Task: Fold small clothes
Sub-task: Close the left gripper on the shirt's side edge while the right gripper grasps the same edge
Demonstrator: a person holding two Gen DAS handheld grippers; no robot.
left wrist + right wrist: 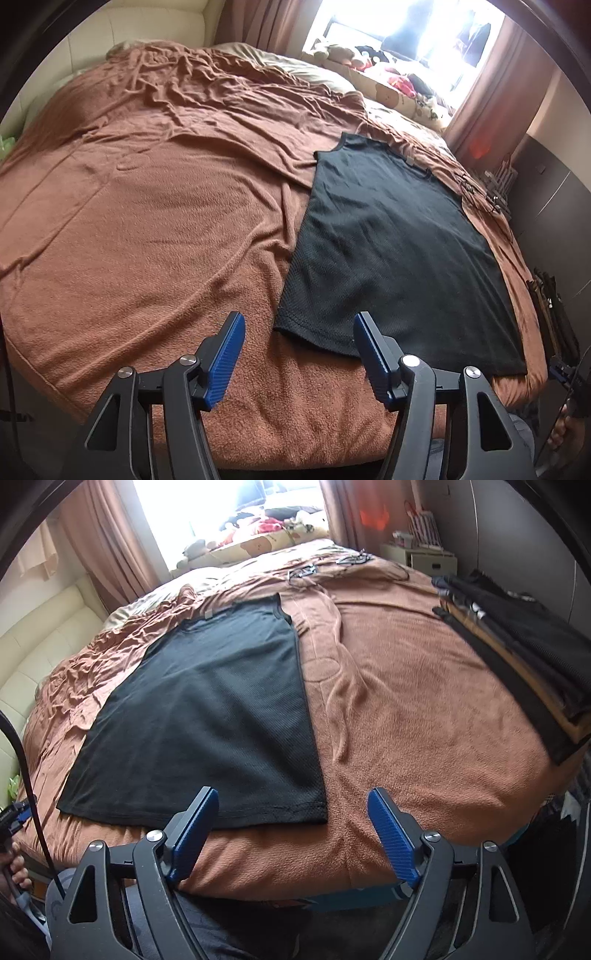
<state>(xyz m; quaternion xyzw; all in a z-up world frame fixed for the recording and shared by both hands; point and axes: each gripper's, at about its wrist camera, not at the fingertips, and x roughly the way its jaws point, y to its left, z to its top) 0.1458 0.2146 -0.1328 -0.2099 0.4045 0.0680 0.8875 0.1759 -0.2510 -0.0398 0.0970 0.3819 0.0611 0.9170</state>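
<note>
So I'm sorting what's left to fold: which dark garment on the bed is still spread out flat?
The black mesh top near the bed's front edge, lying alone and unfolded; the other dark clothes sit stacked at the right.

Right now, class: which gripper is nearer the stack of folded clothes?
Right. The right gripper hovers at the black shirt's near right corner, on the stack's side; the left gripper hovers at the shirt's opposite corner.

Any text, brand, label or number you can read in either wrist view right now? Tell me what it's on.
No readable text in either view.
Black shirt: small grey tag at the collar, too small to read.
Stack of folded clothes: no legible print.
Items on the windowsill: overexposed and blurred, unreadable.
Left gripper and right gripper: no markings visible.
</note>
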